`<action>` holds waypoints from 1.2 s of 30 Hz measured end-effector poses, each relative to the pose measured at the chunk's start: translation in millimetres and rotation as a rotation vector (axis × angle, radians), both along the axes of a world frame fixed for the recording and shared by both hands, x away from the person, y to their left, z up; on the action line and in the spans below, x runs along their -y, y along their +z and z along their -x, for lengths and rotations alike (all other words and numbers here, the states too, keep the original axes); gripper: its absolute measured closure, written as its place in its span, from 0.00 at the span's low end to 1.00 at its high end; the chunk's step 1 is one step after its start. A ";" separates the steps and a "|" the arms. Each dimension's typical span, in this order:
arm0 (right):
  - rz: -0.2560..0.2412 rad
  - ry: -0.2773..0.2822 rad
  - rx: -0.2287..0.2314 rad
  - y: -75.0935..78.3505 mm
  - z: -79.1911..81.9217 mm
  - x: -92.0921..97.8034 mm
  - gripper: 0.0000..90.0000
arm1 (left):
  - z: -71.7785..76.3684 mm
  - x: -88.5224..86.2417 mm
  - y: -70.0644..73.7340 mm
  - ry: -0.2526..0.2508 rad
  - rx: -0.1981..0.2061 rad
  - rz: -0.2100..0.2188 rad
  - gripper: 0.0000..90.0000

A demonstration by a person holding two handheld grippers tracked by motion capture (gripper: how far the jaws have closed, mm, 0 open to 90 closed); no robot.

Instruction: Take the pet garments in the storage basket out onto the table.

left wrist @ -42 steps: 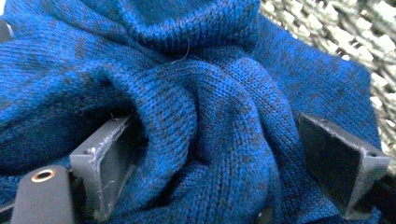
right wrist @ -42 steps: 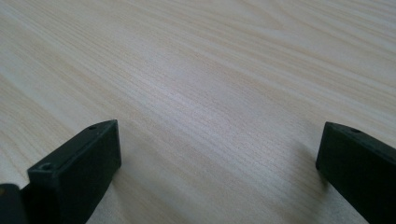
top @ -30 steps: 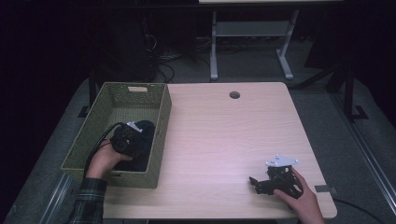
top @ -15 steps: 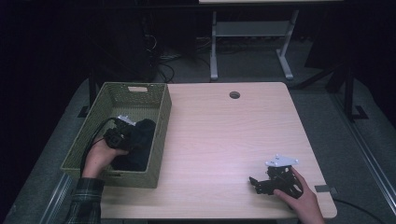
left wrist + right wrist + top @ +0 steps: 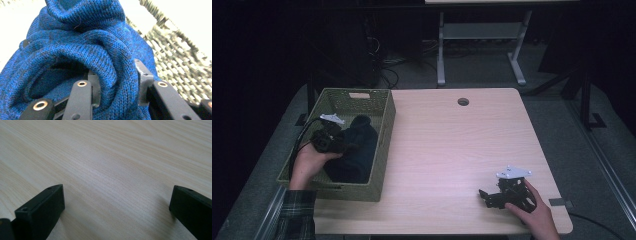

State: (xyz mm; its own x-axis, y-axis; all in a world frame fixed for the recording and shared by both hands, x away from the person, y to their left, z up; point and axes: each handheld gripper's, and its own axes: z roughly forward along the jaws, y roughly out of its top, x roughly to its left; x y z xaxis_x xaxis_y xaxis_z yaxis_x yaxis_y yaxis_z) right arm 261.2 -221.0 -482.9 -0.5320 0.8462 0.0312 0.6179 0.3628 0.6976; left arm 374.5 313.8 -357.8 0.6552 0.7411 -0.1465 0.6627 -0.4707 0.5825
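While clamped in the left tool, the blue knit bunches ahead.

Left gripper clamped, right gripper spread, resting low

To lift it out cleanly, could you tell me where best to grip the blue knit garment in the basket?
Grip the raised rolled fold of the blue knit garment, coming from above through the basket's open top; the left gripper already pinches that fold.
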 end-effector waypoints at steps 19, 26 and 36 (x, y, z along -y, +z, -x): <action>0.000 0.000 0.000 0.0 -0.1 0.0 0.00 | 12.3 -18.8 52.1 0.023 0.173 0.163 0.74; 0.002 0.002 0.001 0.0 -0.4 0.2 0.00 | 10.3 -15.4 65.5 0.000 0.203 0.197 0.74; 0.002 0.003 0.001 -0.1 -0.6 0.2 0.00 | 3.8 6.4 84.1 -0.056 0.222 0.209 0.74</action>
